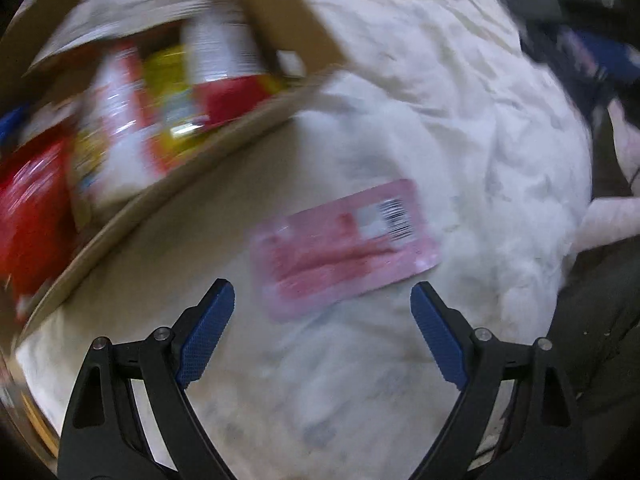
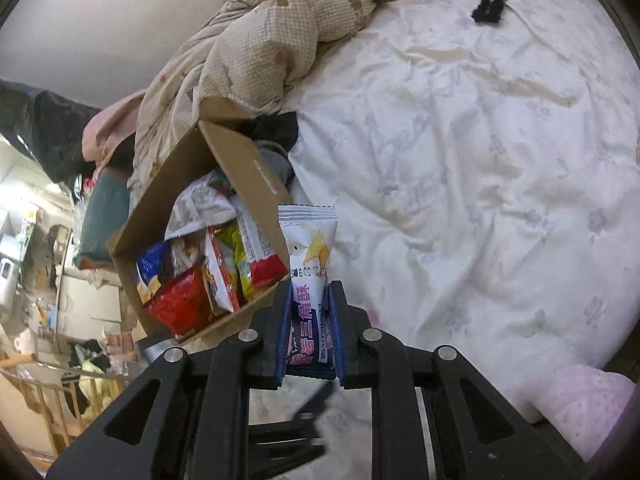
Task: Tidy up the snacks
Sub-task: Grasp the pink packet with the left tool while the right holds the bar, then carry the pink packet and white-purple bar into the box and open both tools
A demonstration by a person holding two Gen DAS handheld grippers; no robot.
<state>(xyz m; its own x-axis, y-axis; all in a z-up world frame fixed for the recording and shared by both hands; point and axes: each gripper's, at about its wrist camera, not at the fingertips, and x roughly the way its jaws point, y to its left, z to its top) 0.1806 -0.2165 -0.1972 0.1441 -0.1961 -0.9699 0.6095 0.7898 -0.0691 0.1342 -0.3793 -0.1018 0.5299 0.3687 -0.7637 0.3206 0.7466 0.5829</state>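
A: So, what surface is this?

B: A bed with a rumpled white floral-print sheet [image 2: 480,160]; a beige checked quilt [image 2: 256,52] is bunched at its far side, and a cluttered room shows far left.

A: Any writing?

B: The white and purple snack packet [image 2: 310,264] carries large Chinese characters. The flat pink rectangular packet [image 1: 344,248] shows a barcode; the rest is too blurred to read, possibly more text.

A: The grippers?

B: The right gripper [image 2: 310,332] pinches the white packet upright, just right of the open brown cardboard box [image 2: 256,172] full of colourful snacks. The left gripper [image 1: 322,320] is spread wide above the pink packet lying on the sheet right of the box.
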